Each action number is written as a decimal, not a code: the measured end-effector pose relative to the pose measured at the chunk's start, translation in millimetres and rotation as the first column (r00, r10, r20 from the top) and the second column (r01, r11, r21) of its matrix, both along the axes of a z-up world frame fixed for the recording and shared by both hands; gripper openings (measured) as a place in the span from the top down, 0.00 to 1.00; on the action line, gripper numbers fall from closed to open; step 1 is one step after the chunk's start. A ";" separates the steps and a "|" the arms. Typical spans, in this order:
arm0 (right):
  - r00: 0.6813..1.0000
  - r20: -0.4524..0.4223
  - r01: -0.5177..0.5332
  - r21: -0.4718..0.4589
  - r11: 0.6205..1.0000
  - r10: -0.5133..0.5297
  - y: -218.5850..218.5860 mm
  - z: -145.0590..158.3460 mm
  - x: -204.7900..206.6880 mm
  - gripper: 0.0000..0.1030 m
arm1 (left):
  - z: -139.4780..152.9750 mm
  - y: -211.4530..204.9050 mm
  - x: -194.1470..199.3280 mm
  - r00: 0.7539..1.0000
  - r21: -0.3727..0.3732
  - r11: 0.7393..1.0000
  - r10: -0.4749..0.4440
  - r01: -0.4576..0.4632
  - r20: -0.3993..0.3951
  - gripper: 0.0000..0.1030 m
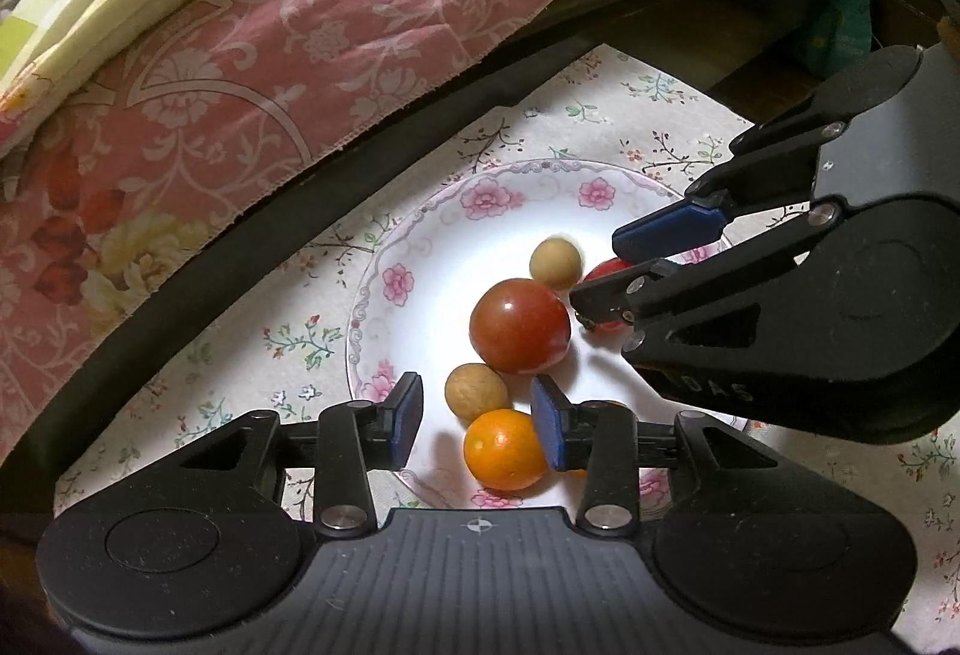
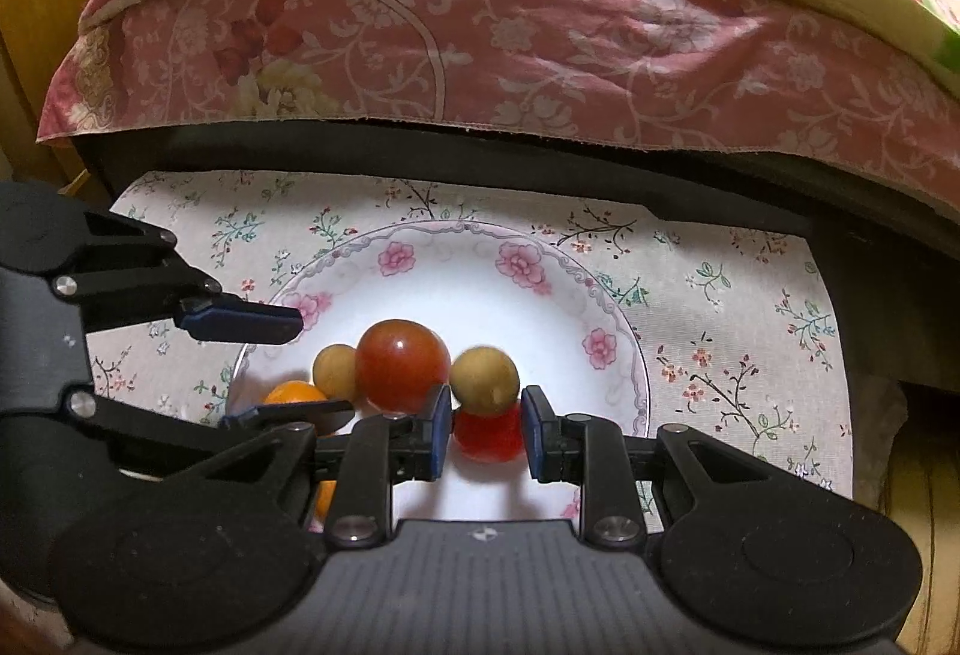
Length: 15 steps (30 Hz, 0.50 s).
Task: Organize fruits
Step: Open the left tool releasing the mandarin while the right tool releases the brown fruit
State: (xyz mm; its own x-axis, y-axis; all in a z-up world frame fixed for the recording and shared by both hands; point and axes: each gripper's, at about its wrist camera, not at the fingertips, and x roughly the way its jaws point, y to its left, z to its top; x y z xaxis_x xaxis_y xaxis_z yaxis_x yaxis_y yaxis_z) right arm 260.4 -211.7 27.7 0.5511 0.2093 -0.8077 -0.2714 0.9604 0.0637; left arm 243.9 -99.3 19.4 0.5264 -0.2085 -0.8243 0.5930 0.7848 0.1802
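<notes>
You tip both grippers down over the flowered plate [image 2: 606, 295]. Your left gripper [image 1: 477, 424] and your right gripper [image 2: 480, 430] sit close, side by side. In the plate lie a big red tomato [image 2: 402, 364], two small tan fruits, one [image 2: 485, 379] just ahead of your right gripper and one [image 1: 476, 392] just ahead of your left, and an orange fruit [image 1: 504, 450]. Your left jaws stand apart, and the orange fruit lies between them, by the right pad. Your right jaws squeeze a small red fruit [image 2: 487, 433]. The plate rests on a flowery cloth [image 2: 738, 295].
</notes>
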 end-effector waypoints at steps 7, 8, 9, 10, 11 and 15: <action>1.000 0.007 0.012 -0.003 1.000 -0.012 1.7 1.4 -0.5 0.75 | 6.3 0.7 -0.9 1.000 0.001 1.000 0.002 -0.002 0.014 0.49; 1.000 0.008 0.013 -0.003 1.000 -0.013 1.5 1.4 -0.9 0.75 | 6.7 1.1 -1.0 1.000 0.000 1.000 0.005 -0.005 0.014 0.49; 1.000 0.008 0.013 0.000 1.000 -0.013 1.4 1.6 -1.7 0.75 | 7.6 1.8 -1.1 1.000 0.000 1.000 0.008 -0.008 0.014 0.48; 1.000 0.007 0.012 0.000 1.000 -0.012 1.4 1.7 -2.3 0.75 | 8.1 2.5 -1.8 1.000 -0.001 1.000 0.009 -0.009 0.014 0.48; 1.000 0.009 0.013 -0.001 1.000 -0.013 1.2 2.1 -2.8 0.75 | 8.6 3.0 -2.6 1.000 0.000 1.000 0.010 -0.010 0.015 0.48; 1.000 0.014 0.021 0.004 1.000 -0.021 -0.1 6.1 -6.7 0.75 | 14.4 5.4 -6.4 0.999 -0.004 1.000 0.017 -0.017 0.027 0.44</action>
State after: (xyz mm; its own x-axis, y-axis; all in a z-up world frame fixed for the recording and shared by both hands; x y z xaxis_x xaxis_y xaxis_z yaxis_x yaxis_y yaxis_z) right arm 253.7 -211.8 33.9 0.5666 0.2005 -0.7992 -0.2520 0.9656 0.0636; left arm 237.6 -93.9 33.9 0.5517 -0.2023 -0.8091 0.5744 0.7955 0.1928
